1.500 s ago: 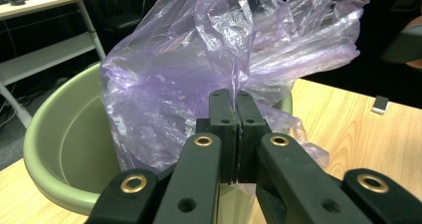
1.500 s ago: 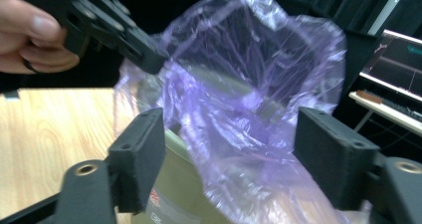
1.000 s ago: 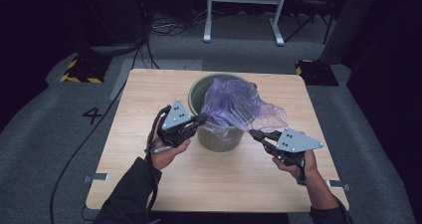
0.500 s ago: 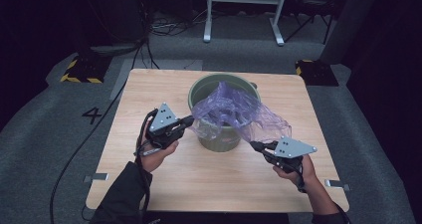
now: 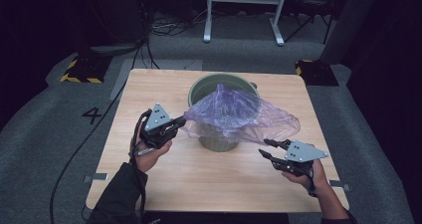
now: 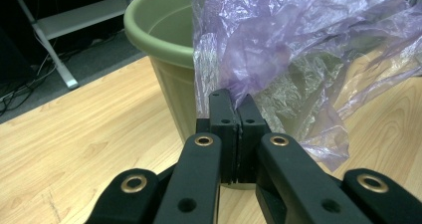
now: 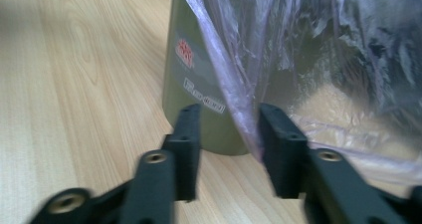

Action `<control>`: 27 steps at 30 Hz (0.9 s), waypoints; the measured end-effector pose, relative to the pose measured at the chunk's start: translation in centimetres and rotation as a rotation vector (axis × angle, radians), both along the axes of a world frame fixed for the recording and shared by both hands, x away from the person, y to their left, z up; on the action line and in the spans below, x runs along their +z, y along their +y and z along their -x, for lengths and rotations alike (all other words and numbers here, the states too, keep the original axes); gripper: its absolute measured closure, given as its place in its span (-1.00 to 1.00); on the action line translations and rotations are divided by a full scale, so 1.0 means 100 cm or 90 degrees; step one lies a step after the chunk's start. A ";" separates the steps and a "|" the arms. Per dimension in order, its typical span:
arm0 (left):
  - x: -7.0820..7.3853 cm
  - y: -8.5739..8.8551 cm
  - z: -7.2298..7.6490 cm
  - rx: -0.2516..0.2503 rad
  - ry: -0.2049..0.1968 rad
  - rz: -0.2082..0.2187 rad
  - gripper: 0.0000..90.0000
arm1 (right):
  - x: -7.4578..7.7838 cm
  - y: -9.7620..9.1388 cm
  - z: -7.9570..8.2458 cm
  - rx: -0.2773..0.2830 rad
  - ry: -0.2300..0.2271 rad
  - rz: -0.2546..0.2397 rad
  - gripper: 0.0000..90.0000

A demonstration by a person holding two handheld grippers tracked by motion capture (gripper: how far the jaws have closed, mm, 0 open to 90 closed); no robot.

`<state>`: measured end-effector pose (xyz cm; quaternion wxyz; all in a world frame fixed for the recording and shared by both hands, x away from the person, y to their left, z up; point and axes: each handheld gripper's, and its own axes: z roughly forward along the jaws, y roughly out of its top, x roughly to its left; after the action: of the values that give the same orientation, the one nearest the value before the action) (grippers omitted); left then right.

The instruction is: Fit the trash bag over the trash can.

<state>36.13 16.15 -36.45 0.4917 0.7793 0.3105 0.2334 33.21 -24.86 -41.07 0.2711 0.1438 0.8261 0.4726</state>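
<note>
The left hand-held gripper (image 5: 180, 122) is clamped on a corner of the purple plastic bag (image 5: 239, 115), which drapes over the green bucket (image 5: 219, 140) at the tabletop's (image 5: 164, 184) middle toward the far edge. Pulling harder could tear the thin film or tip the bucket. The right hand-held gripper (image 5: 264, 149) stands wide, empty, and may snag the bag's loose edge. The wood tabletop stands on grey carpet in a dark room.

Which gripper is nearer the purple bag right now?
Left. The left gripper is shut on the purple bag beside the green bin. The right gripper is open, just short of the bag's hanging edge, not gripping it.
</note>
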 end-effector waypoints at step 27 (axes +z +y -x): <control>-0.003 0.007 -0.005 0.012 0.003 -0.016 0.91 | 0.080 -0.040 0.014 -0.125 -0.150 -0.065 -0.41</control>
<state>36.63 16.86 -36.73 0.4790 0.7830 0.3160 0.2400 31.77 -28.82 -33.09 0.4034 0.1807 0.7453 0.4992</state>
